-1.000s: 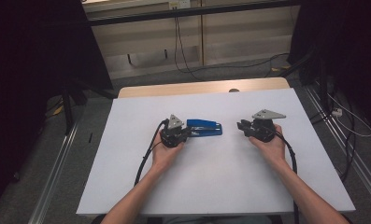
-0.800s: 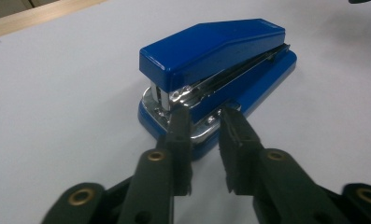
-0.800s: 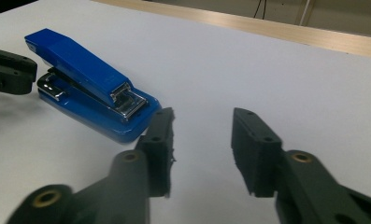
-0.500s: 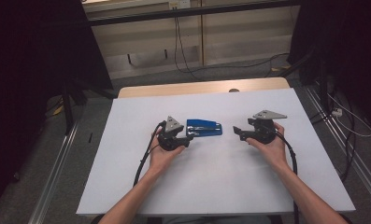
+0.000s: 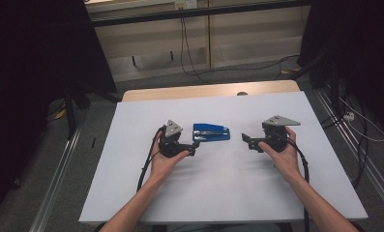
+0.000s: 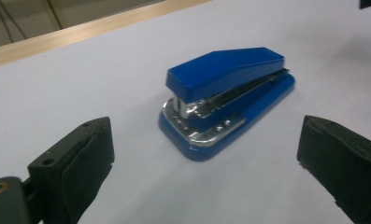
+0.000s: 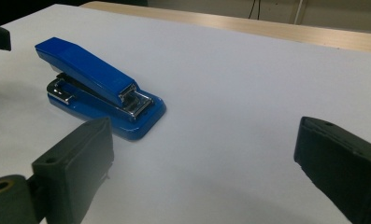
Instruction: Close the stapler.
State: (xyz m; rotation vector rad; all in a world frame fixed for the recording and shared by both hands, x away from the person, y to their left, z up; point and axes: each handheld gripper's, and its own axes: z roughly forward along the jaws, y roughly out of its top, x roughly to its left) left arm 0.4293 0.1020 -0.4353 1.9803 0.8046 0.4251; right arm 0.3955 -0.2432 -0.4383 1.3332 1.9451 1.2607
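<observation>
High view. Glossy blue plastic stapler with bright metal insert [image 5: 211,132] lies flat on the white sheet-covered table [image 5: 218,188], between the two grippers. Left gripper [image 5: 195,146] sits just beside the stapler's left end, jaws having just been opening, now spread, nothing between them. Right gripper [image 5: 246,141] stands apart from the stapler's right end, bare sheet between; jaws likewise just opened, spread and empty. Each gripper rests in a hand. A pale wooden table edge [image 5: 209,90] shows beyond the sheet; black cables [image 5: 189,53] lie on the floor behind. Whether the left jaw tip touches the stapler cannot be told at this size.

Left gripper view. Stapler [image 6: 226,98] lies ahead of the spread black jaws and centred between them, clear of both pads, its hinge end nearest. The jaws are cut off at the bottom edge.

Right gripper view. Stapler [image 7: 99,88] lies ahead and left, its nearest end just beyond the left jaw; the gap between the jaws holds bare sheet.
</observation>
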